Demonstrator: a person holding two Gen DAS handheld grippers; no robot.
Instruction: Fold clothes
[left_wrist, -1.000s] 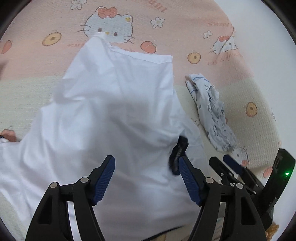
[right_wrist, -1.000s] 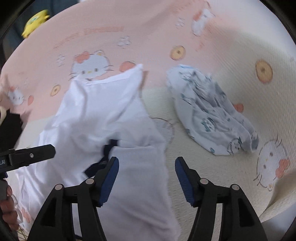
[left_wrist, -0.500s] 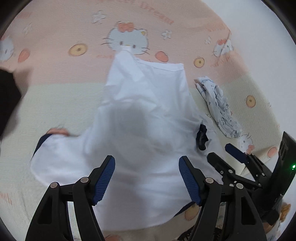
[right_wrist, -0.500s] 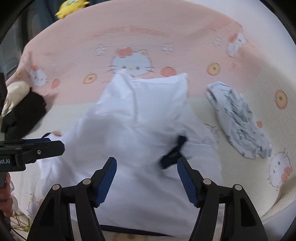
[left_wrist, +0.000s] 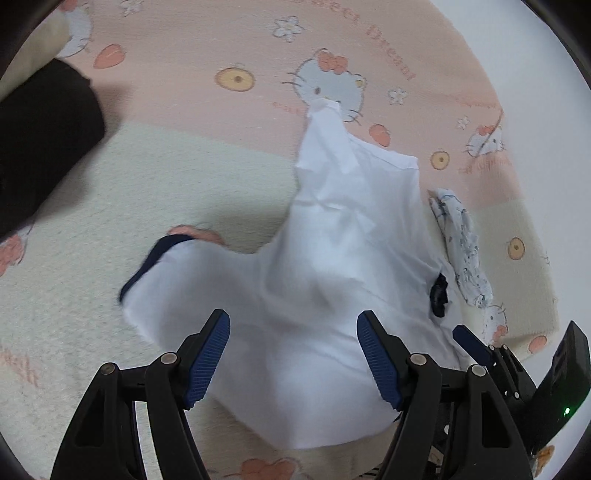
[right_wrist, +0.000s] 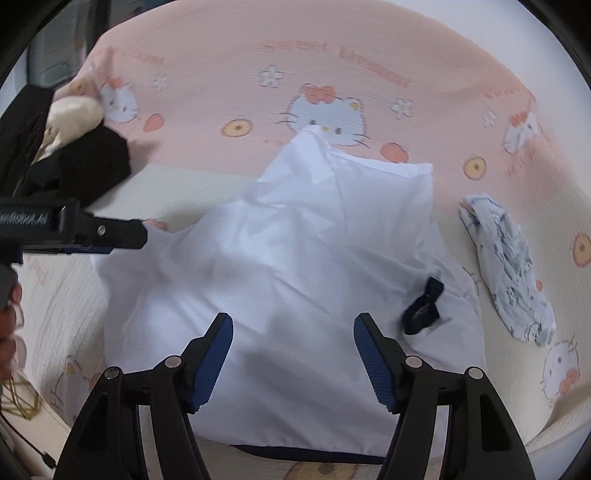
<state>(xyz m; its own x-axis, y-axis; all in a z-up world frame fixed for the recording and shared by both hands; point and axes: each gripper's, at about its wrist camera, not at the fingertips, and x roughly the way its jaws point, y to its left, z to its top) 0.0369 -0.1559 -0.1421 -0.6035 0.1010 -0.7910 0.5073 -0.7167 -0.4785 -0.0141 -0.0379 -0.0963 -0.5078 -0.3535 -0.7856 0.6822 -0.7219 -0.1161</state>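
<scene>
A white shirt (left_wrist: 343, 258) with navy trim lies crumpled on the pink and cream cartoon-cat blanket (left_wrist: 184, 155). One navy-cuffed sleeve (left_wrist: 147, 266) reaches out to the left. A small navy tab (right_wrist: 423, 306) sits on the shirt's right side. My left gripper (left_wrist: 292, 317) hovers open over the shirt's near part, with nothing between its blue pads. My right gripper (right_wrist: 292, 319) is also open above the shirt (right_wrist: 295, 258), empty. In the right wrist view the left gripper's finger (right_wrist: 110, 236) shows near the shirt's left edge.
A white and blue patterned garment (right_wrist: 509, 273) lies bunched to the right of the shirt. A black garment (left_wrist: 40, 147) and a cream one (right_wrist: 70, 118) are piled at the far left. A person's hand (right_wrist: 7, 332) shows at the left edge.
Both grippers have drawn back and to the left, so the shirt now sits smaller and further right. The navy-cuffed sleeve and the black garment have come into view. Both stay open and empty.
</scene>
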